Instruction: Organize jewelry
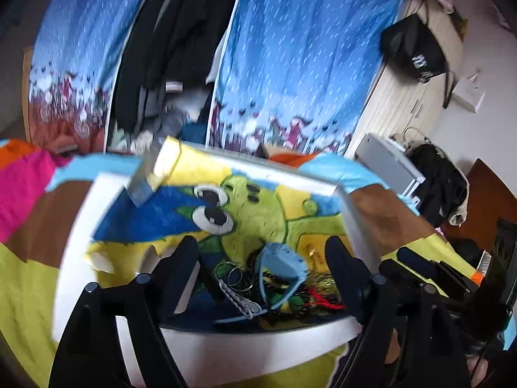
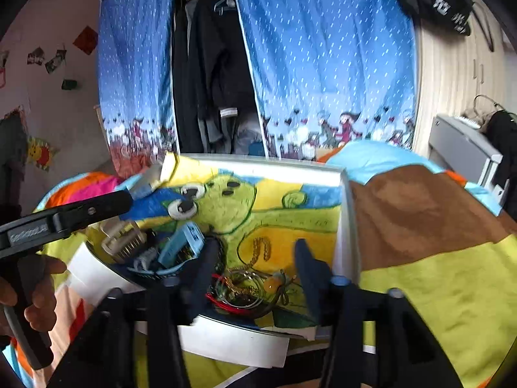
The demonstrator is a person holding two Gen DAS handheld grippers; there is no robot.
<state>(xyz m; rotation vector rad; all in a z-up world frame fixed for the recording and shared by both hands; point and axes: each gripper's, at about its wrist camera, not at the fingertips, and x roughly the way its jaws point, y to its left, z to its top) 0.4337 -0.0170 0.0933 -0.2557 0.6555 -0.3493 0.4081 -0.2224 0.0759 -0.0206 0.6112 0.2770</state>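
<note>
A white shallow tray (image 1: 252, 346) (image 2: 347, 226) lined with a green cartoon picture lies on the bed. At its near end sits a jewelry heap: a light blue box (image 1: 281, 258) (image 2: 184, 242), metal rings (image 1: 236, 274) (image 2: 239, 287), a silver chain (image 1: 239, 300), red cord (image 1: 323, 300) (image 2: 226, 305), a gold chain (image 2: 261, 249) and a cream comb clip (image 2: 122, 239). My left gripper (image 1: 261, 245) hangs open just above the box and rings, holding nothing. My right gripper (image 2: 257, 244) is open over the rings and gold chain, also holding nothing.
A multicoloured bedspread (image 2: 436, 274) lies under the tray. Behind it hang blue curtains (image 1: 307, 48) with dark clothes (image 2: 219, 64) between them. A grey unit (image 2: 462, 148) stands at the right. A hand (image 2: 32, 291) holds the left gripper's handle at the left.
</note>
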